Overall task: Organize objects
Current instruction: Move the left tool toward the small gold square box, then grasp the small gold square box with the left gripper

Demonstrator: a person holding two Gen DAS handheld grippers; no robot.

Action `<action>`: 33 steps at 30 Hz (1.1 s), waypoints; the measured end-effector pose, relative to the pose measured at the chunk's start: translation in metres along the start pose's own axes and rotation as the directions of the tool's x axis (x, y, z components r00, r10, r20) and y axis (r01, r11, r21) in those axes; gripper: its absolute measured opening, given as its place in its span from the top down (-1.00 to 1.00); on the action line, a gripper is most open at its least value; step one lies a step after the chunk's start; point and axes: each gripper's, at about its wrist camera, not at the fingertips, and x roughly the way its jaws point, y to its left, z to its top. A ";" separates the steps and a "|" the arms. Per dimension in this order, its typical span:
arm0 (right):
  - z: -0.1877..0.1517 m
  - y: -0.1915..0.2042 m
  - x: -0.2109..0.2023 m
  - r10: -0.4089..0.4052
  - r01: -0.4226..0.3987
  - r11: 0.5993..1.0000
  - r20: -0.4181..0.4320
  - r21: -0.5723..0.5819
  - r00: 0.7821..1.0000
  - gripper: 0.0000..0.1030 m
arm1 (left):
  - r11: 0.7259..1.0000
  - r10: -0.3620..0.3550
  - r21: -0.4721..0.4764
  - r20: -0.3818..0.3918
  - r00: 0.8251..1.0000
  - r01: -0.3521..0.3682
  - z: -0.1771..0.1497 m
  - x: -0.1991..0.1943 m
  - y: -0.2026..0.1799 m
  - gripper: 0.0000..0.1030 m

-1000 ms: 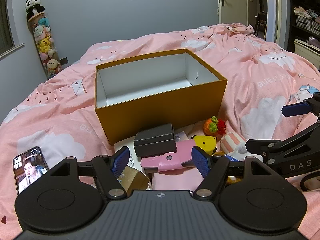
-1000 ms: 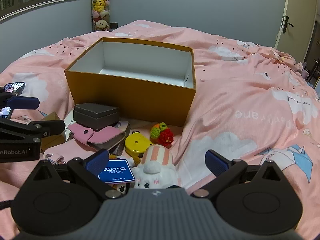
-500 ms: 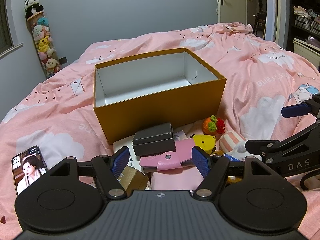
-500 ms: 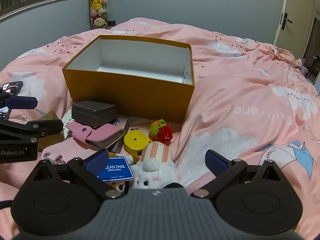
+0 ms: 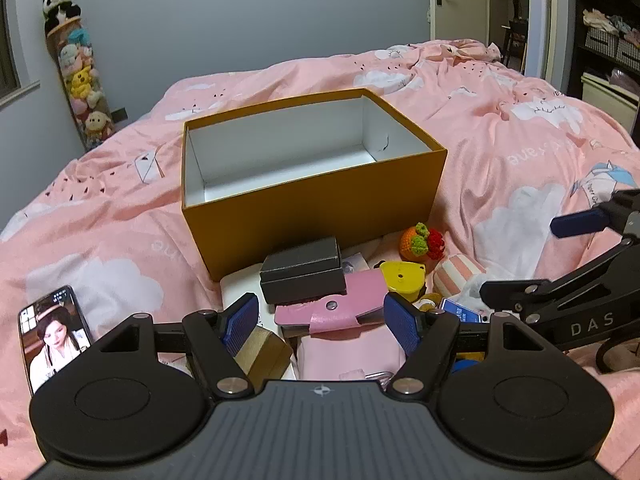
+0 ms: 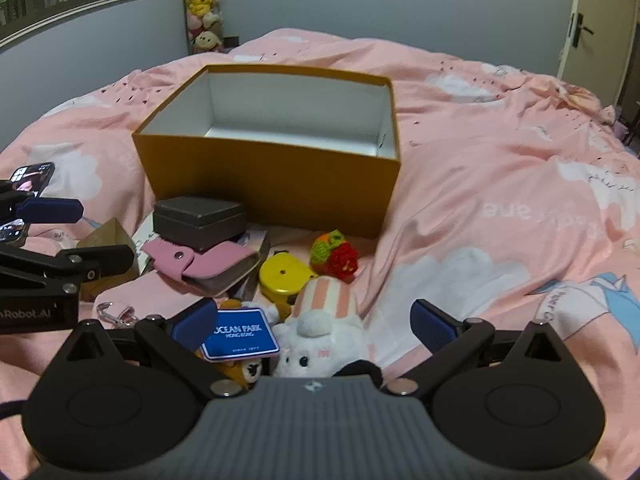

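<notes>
The orange box point(image 5: 312, 184) is sitting empty on the pink duvet point(image 5: 520, 152), the clutter — grey case point(image 5: 302, 270), pink wallet point(image 5: 332, 308) — piled just before it. Nothing has shifted; the left gripper point(image 5: 320, 320) and right gripper point(image 6: 316, 320) are hovering released, sorting not yet begun.

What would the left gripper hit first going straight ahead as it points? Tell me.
Most likely the pink wallet: it lies between the open left gripper pads, with the dark grey box resting just behind it. Depth is uncertain.
</notes>
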 end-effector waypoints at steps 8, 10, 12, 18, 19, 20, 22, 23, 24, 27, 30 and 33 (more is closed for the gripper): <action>0.013 0.000 0.014 0.073 -0.074 0.997 -0.036 -0.017 0.997 -0.84 | 0.998 -0.017 -0.066 -0.083 0.996 0.011 0.002 0.009 0.029 -0.63; 0.020 0.001 0.019 0.105 -0.107 0.994 -0.050 -0.023 0.993 -0.71 | 0.999 -0.018 -0.053 -0.115 0.993 0.012 0.003 0.014 0.035 -0.63; 0.028 0.004 0.026 0.141 -0.143 0.989 -0.068 -0.032 0.988 -0.63 | 1.000 -0.025 -0.015 -0.135 0.991 0.023 0.004 0.018 0.040 -0.63; 0.050 0.026 0.048 0.256 -0.268 0.961 -0.136 -0.075 0.957 -0.49 | 0.983 -0.068 0.153 -0.219 0.973 0.103 0.013 0.033 0.055 -0.70; 0.052 0.030 0.052 0.268 -0.281 0.956 -0.142 -0.080 0.953 -0.49 | 0.977 -0.072 0.179 -0.235 0.969 0.116 0.014 0.036 0.057 -0.70; 0.055 0.034 0.055 0.280 -0.294 0.952 -0.151 -0.084 0.948 -0.49 | 0.970 -0.087 0.199 -0.255 0.963 0.140 0.014 0.039 0.061 -0.71; 0.059 0.042 0.062 0.296 -0.314 0.944 -0.170 -0.096 0.940 -0.49 | 0.960 -0.116 0.210 -0.303 0.946 0.185 0.014 0.048 0.068 -0.71; 0.060 0.045 0.065 0.298 -0.318 0.942 -0.175 -0.103 0.939 -0.49 | 0.956 -0.133 0.207 -0.332 0.934 0.210 0.013 0.053 0.072 -0.71; 0.061 0.048 0.068 0.301 -0.323 0.940 -0.179 -0.112 0.937 -0.49 | 0.953 -0.146 0.200 -0.355 0.924 0.228 0.011 0.058 0.076 -0.71; 0.062 0.054 0.074 0.310 -0.338 0.932 -0.196 -0.130 0.930 -0.49 | 0.945 -0.187 0.171 -0.417 0.890 0.278 0.007 0.071 0.088 -0.71; 0.062 0.056 0.081 0.316 -0.349 0.928 -0.219 -0.132 0.923 -0.49 | 0.937 -0.173 0.197 -0.455 0.873 0.288 0.001 0.082 0.091 -0.71; 0.062 0.057 0.087 0.319 -0.355 0.926 -0.235 -0.129 0.918 -0.49 | 0.928 -0.175 0.209 -0.487 0.856 0.309 -0.005 0.090 0.091 -0.71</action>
